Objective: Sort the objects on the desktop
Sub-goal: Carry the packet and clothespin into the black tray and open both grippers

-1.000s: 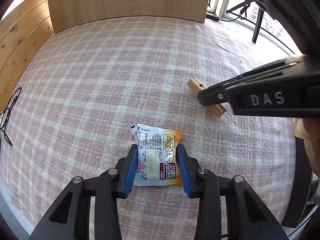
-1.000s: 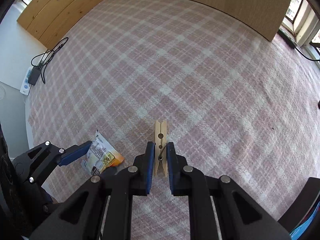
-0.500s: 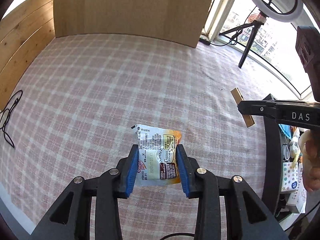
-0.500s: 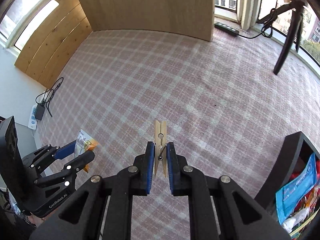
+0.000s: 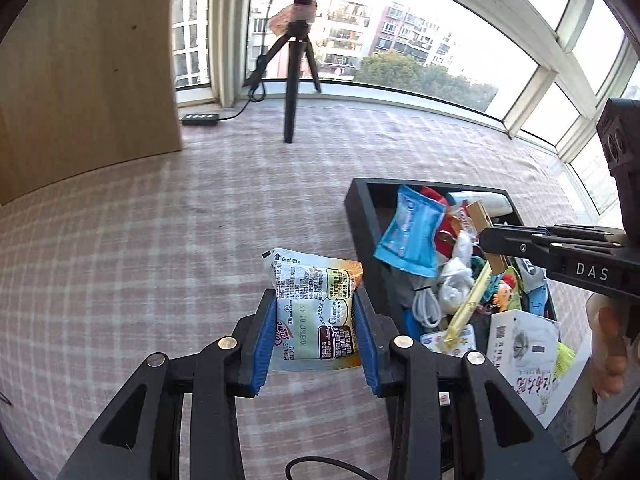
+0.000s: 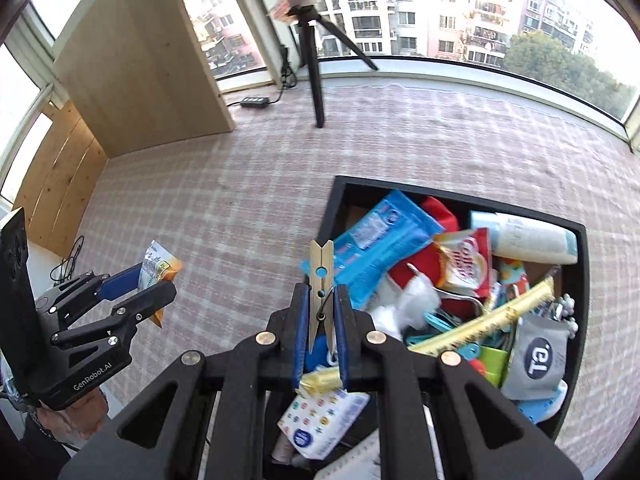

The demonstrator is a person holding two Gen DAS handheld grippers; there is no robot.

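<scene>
My left gripper (image 5: 316, 340) is shut on a white and orange creamer sachet (image 5: 314, 300) and holds it in the air just left of the black box (image 5: 362, 216). In the right wrist view the left gripper (image 6: 132, 292) shows at the left with the sachet (image 6: 158, 264). My right gripper (image 6: 322, 320) is shut on a wooden clothespin (image 6: 321, 276) and holds it upright over the left part of the black box (image 6: 332, 208). In the left wrist view the right gripper (image 5: 490, 240) hangs above the box with the clothespin (image 5: 480, 216).
The box is crowded with items: a blue packet (image 6: 376, 236), a white bottle (image 6: 524, 238), a yellow strip (image 6: 492, 320), a grey pouch (image 6: 538, 356), a tissue pack (image 6: 324, 420). A tripod (image 5: 294, 76), a power strip (image 5: 200, 119) and a wooden panel (image 5: 80, 80) stand beyond on the checked cloth.
Both grippers have lifted off the cloth and swung right with their loads. The black box, before only at the edge, now lies under the right gripper and beside the left one.
</scene>
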